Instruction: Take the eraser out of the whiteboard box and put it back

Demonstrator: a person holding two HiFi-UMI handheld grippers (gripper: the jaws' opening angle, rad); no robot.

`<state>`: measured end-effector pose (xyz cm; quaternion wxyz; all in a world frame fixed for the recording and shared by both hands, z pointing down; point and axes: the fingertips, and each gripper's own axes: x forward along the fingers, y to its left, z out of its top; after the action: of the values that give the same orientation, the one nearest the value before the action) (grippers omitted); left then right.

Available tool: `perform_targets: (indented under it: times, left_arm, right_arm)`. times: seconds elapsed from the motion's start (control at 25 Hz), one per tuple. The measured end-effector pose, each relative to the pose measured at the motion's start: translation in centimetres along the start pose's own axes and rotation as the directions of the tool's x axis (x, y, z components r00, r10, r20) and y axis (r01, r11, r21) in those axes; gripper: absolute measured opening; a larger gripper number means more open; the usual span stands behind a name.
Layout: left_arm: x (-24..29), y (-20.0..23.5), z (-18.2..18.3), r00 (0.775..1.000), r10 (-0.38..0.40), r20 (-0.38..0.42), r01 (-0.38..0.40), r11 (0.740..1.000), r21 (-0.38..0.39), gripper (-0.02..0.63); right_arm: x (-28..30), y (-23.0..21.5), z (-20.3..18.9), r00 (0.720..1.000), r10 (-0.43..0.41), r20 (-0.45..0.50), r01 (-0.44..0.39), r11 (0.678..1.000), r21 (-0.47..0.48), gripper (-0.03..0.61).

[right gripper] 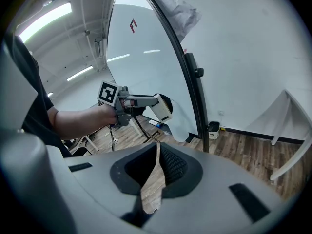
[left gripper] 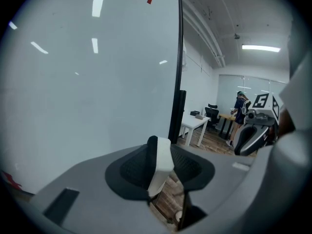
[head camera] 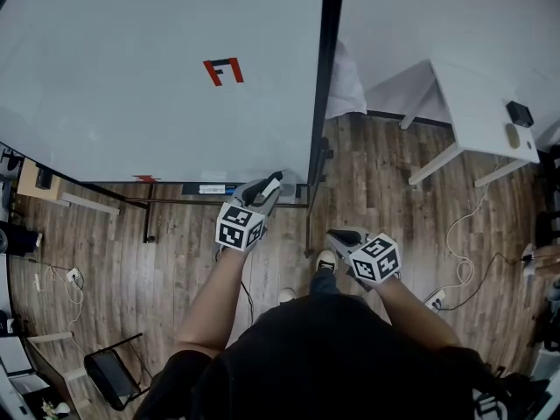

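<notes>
**Eraser out of its box, held narrowly in the left jaws**

The eraser (left gripper: pixel 162 162) is clamped edge-on between the widely spread jaws of the left gripper (head camera: pixel 264 192) and is held in the air just in front of the lower right corner of the whiteboard (head camera: pixel 157 77). The whiteboard box is judged to be the pale holder (right gripper: pixel 181 126) at that corner, just beyond the eraser. The jaws of the right gripper (head camera: pixel 341 237) are closed on nothing and kept well apart from the board. Only a narrow strip of the eraser is gripped, so it could be twisted or dropped onto the wooden floor (head camera: pixel 175 243) if its end is knocked against the box rim on the way in.
</notes>
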<state>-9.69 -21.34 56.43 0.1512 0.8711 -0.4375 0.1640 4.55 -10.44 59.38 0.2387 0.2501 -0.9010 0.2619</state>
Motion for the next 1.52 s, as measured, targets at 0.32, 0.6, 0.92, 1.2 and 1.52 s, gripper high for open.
perform_targets:
  times: [0.32,0.6,0.92,1.2,1.52]
  left_arm:
    - [2.5,0.1,0.0,1.0,-0.021,-0.005,0.021,1.0,-0.003,0.152]
    - [4.0,-0.2,-0.6,0.999,-0.037,-0.025,0.037,0.999,0.001,0.152]
    - [5.1,0.3,-2.6,0.998,-0.039,-0.058,0.039,0.999,-0.005,0.152]
    - [6.0,0.7,-4.0,0.996,-0.049,-0.079,0.047,0.999,-0.02,0.152]
    - [7.0,0.9,-5.3,0.992,-0.062,-0.108,0.059,0.998,-0.026,0.152]
  right_arm:
    - [0.4,-1.3,-0.4,1.0,-0.001,-0.022,0.001,1.0,0.02,0.015]
    - [0.6,-2.5,-0.4,1.0,-0.009,-0.028,0.01,1.0,0.029,0.015]
    - [1.1,-3.0,-0.3,0.999,-0.009,-0.034,0.011,0.999,0.036,0.015]
    - [1.1,-3.6,-0.5,0.999,-0.02,-0.038,0.022,0.999,0.05,0.015]
    - [1.3,-4.1,-0.4,0.999,-0.024,-0.044,0.026,0.998,0.054,0.015]
